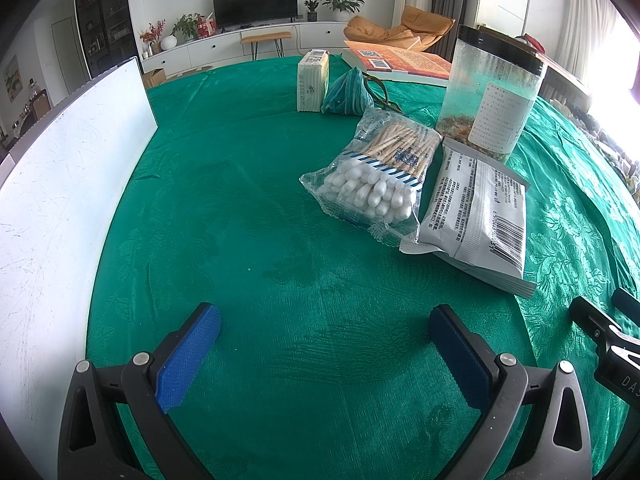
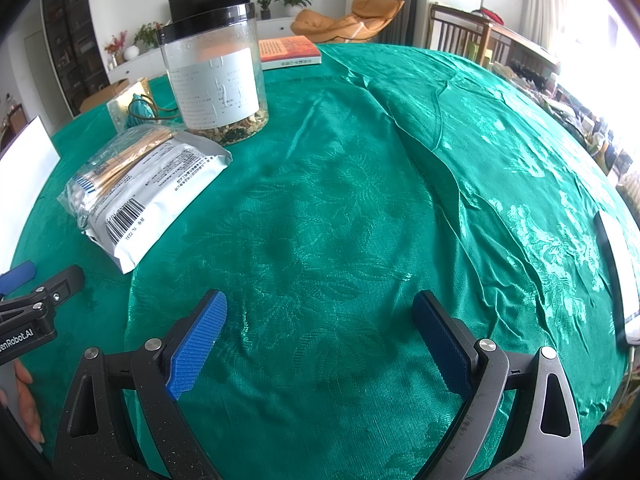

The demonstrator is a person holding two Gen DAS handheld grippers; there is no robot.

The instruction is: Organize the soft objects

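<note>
On the green tablecloth lie a clear bag of cotton swabs (image 1: 374, 178), a grey-white foil pouch (image 1: 474, 210), a teal knitted pouch (image 1: 347, 92) and a tissue pack (image 1: 313, 80). The swab bag (image 2: 108, 172) and foil pouch (image 2: 156, 188) also show in the right wrist view, at the left. My left gripper (image 1: 324, 354) is open and empty, low over bare cloth, short of the swab bag. My right gripper (image 2: 320, 344) is open and empty over bare cloth, right of the pouch.
A clear plastic jar (image 1: 494, 92) with a black lid stands behind the pouch, also seen in the right view (image 2: 216, 76). A book (image 1: 400, 62) lies at the back. A white board (image 1: 68, 184) lies at the left. A white device (image 2: 622, 272) lies at the right edge.
</note>
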